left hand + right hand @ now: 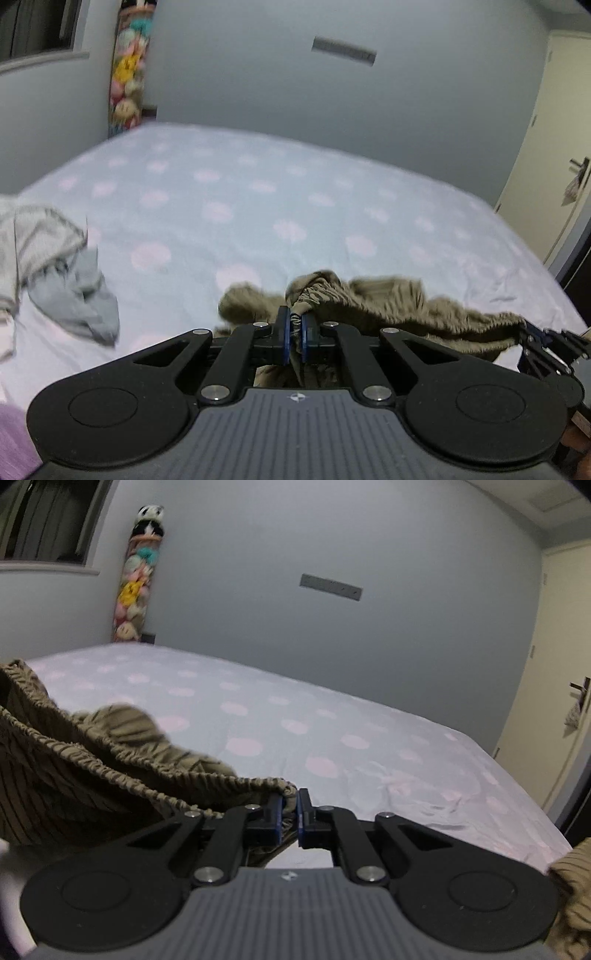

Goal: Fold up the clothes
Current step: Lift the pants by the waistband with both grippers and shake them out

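An olive-brown ribbed garment with an elastic waistband (pixel 388 306) hangs stretched between my two grippers above the bed. My left gripper (pixel 294 332) is shut on one end of the waistband. My right gripper (pixel 291 812) is shut on the other end, and the garment (pixel 92 760) sags away to its left. The right gripper also shows at the right edge of the left wrist view (pixel 546 343). Part of the garment hangs below the right gripper (pixel 576 878).
The bed has a pale sheet with pink dots (pixel 258 206). A crumpled grey and white pile of clothes (pixel 55 266) lies on its left side. A column of plush toys (pixel 138 579) stands in the far corner. A door (pixel 565 686) is at right.
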`<state>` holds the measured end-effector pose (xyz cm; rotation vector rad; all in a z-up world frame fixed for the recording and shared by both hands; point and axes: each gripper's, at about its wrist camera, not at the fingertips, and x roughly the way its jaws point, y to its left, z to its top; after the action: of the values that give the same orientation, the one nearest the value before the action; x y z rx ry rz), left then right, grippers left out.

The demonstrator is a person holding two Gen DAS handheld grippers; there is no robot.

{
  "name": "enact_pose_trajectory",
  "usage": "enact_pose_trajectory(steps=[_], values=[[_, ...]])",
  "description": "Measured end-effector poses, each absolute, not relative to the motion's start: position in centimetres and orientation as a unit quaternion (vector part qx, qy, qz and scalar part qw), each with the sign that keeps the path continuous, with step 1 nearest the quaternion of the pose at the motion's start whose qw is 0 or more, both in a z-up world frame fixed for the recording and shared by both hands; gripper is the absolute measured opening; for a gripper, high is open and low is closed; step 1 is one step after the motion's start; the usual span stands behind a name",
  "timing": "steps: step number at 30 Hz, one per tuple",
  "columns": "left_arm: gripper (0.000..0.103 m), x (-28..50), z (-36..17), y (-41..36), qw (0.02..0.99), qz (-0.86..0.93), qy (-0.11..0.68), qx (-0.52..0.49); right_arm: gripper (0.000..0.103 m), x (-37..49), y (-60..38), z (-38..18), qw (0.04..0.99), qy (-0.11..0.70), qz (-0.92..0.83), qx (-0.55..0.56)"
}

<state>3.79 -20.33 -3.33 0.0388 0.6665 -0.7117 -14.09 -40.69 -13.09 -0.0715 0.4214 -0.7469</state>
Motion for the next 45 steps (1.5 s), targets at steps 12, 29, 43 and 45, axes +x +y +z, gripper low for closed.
enact_pose_trajectory(steps=[12,29,43,45], values=[[0.004,2.8,10.9,-18.1,0.893,-0.421,0.16,0.021,0.009,-19.6,-36.8,4.2,0.933,0.049,-0.356,-0.008],[0.004,13.7,16.1,-29.5,0.896,-0.396,0.145,0.139,0.008,-6.7,-45.1,10.0,0.92,0.136,-0.368,-0.007],[0.004,10.6,25.8,-31.5,0.904,-0.403,-0.02,0.144,0.009,-6.5,-45.0,20.6,0.897,0.011,-0.429,-0.109],[0.004,10.4,22.0,-32.0,0.895,-0.412,0.018,0.172,0.009,-6.9,-45.2,17.5,0.9,0.048,-0.424,-0.089]])
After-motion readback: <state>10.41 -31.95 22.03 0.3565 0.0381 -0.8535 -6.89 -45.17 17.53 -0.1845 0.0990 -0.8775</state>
